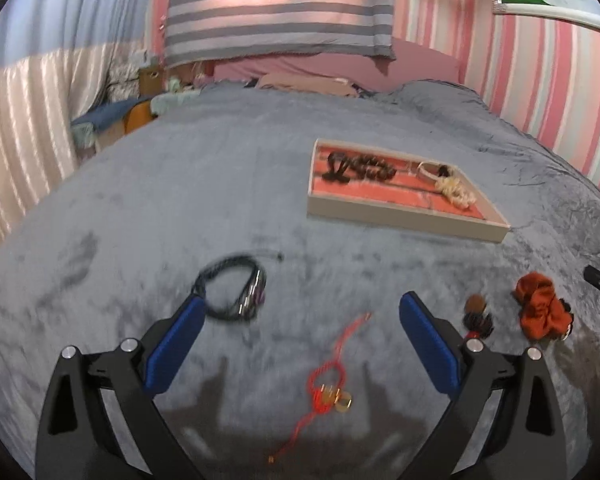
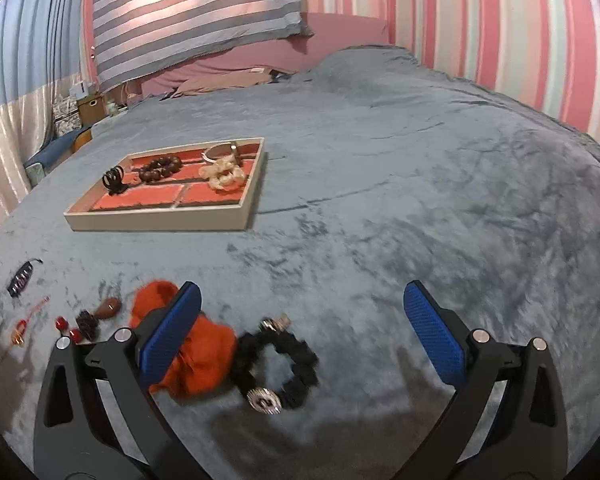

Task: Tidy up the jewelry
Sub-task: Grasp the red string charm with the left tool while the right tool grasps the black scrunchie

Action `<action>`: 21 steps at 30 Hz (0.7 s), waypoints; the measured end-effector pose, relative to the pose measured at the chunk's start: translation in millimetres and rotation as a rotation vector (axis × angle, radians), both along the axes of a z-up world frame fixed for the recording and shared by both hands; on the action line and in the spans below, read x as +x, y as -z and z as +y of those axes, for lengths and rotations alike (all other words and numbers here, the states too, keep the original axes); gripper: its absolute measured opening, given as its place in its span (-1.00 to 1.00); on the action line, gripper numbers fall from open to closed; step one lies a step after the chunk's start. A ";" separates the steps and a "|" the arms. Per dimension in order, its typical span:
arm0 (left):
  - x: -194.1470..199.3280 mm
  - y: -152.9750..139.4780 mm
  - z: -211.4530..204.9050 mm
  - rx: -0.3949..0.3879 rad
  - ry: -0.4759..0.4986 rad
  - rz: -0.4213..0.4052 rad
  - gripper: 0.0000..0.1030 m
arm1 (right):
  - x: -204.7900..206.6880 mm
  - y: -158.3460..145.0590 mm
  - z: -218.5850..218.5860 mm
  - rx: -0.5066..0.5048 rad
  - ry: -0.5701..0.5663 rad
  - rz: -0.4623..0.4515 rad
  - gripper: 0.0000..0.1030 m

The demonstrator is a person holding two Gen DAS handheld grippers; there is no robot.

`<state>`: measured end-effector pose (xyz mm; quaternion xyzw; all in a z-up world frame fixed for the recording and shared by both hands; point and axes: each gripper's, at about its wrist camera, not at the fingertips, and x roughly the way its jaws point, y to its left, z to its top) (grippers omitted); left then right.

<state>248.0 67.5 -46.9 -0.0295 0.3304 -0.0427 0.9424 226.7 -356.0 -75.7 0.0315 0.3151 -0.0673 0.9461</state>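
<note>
Both claws hovered over the grey blanket [image 1: 180, 200] on the bed, nothing held in either.

Left claw [image 1: 300, 334] was wide open, blue pads well apart and empty. Just past its left pad lay a black cord bracelet [image 1: 232, 290], coiled into a loop. Between the pads and a bit below sat the red string bracelet [image 1: 328, 386] with gold bits, long axis running from near-left up to far-right. Past the right pad: a small brown-and-black piece [image 1: 476, 314], then the orange scrunchie [image 1: 540, 312]. Ahead and to the right sat the tray [image 1: 400, 216], well apart from the claw, with plenty of bare blanket between. Inside it, dark beads [image 1: 374, 166] on the left, a cream scrunchie [image 1: 454, 192] on the right.

Right claw [image 2: 302, 328] was spread wide too, nothing gripped. Its left pad sat over the orange scrunchie [image 2: 204, 360]. Between the pads, nearer the left one, lay a black scrunchie [image 2: 276, 364] as a ring, with a silver charm on its near side. All open blanket to the right of it, out to the bed's edge by the striped wall [image 2: 520, 40]. The tray [image 2: 160, 220] sat ahead-left, long side running left to right.

Striped cloth [image 2: 196, 12] hung at the head of the bed.
</note>
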 end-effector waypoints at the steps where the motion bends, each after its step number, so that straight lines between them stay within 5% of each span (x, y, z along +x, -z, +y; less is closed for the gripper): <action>1: -1.7 3.6 0.1 -0.005 -0.003 0.007 0.86 | -3.3 3.9 -1.3 -0.011 0.005 0.000 0.92; 14: -22.1 27.7 0.5 0.060 -0.025 0.015 0.86 | -14.8 43.2 -5.0 -0.035 0.040 0.063 0.90; 21: -16.7 35.3 -1.0 0.053 -0.006 0.042 0.84 | -4.0 54.2 -13.5 0.003 0.055 0.122 0.54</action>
